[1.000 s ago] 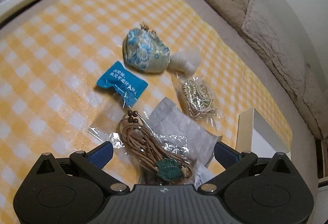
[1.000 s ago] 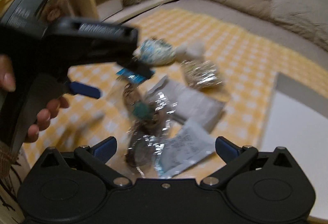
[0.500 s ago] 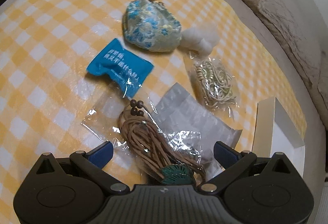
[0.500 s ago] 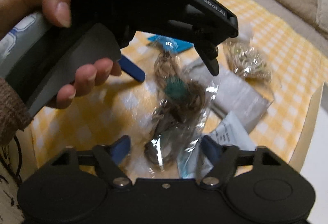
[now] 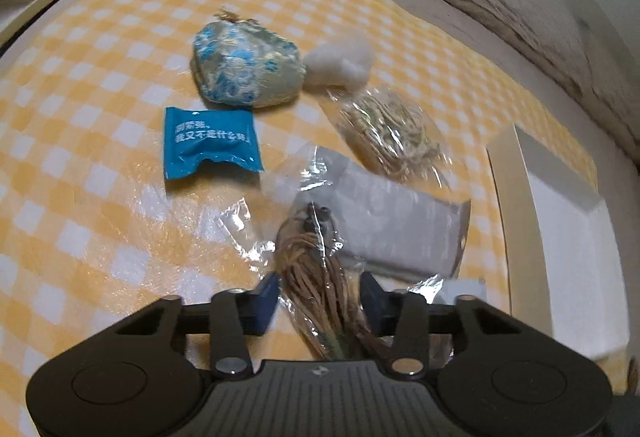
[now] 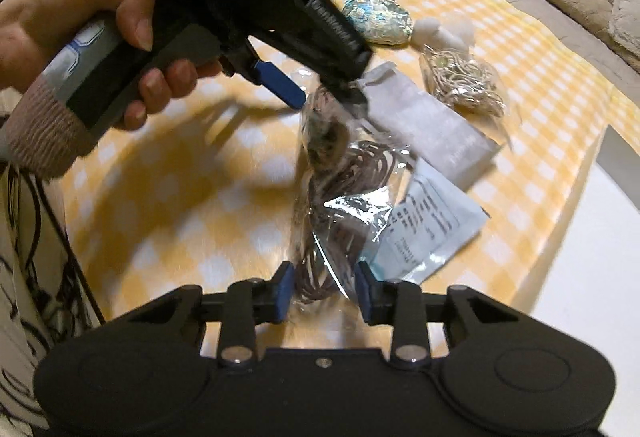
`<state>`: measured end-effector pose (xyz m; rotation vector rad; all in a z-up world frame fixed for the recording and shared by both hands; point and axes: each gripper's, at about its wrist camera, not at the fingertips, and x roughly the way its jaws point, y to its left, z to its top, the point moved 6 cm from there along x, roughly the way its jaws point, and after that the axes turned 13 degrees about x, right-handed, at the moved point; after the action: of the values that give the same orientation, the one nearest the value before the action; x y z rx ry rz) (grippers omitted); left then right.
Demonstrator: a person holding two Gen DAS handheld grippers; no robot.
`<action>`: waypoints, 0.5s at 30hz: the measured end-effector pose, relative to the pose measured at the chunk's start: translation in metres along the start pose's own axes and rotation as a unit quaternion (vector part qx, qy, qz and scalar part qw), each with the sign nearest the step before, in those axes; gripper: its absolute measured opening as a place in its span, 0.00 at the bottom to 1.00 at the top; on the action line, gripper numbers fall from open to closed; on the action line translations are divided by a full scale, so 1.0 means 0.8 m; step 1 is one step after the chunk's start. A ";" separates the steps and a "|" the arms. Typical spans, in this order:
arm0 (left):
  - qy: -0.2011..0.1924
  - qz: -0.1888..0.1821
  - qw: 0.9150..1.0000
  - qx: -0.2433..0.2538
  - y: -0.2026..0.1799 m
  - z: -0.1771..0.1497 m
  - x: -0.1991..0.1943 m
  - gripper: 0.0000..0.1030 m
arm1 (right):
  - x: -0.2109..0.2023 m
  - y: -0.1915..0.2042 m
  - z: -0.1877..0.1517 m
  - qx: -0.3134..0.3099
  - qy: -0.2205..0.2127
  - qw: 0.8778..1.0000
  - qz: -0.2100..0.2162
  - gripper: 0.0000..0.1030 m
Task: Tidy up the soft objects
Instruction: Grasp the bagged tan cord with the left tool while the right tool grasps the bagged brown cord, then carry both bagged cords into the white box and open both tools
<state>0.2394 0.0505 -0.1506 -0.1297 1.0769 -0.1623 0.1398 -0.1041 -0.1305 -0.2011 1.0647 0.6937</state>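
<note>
A clear bag of brown cord (image 5: 316, 269) lies on the yellow checked cloth (image 5: 100, 125), on top of a grey flat packet (image 5: 400, 229). My left gripper (image 5: 320, 297) is closing on one end of the bag, and its blue pads touch both sides. In the right wrist view, my right gripper (image 6: 322, 291) is closing on the other end of the same bag (image 6: 340, 197), which fills the gap between its pads. The left gripper (image 6: 320, 95) shows there too, held by a hand (image 6: 100, 17).
A blue floral pouch (image 5: 246, 71), a white cotton tuft (image 5: 340, 65), a blue packet (image 5: 210, 141) and a bag of pale cord (image 5: 390, 135) lie farther back. A pale printed sachet (image 6: 428, 229) lies by the bag. A white box (image 5: 560, 237) stands to the right.
Both grippers have gone from wide open to narrow around the bag of brown cord. Both came down closer to it, and the bag's top has bunched up.
</note>
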 end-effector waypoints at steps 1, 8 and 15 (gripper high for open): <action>0.000 0.000 1.000 0.012 -0.002 -0.003 -0.002 0.39 | -0.003 -0.002 -0.002 -0.001 -0.001 1.000 -0.002 0.31; 0.000 0.014 0.995 0.094 -0.022 -0.017 -0.008 0.34 | -0.042 -0.016 -0.010 0.016 -0.037 0.999 -0.013 0.26; 0.012 0.037 0.993 0.109 -0.032 -0.029 -0.005 0.46 | -0.072 -0.037 0.004 0.037 -0.085 0.995 -0.034 0.25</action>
<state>0.2148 0.0254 -0.1530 0.1093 1.0791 -0.2141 0.1430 -0.1500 -0.0845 -0.1111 0.9160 0.5983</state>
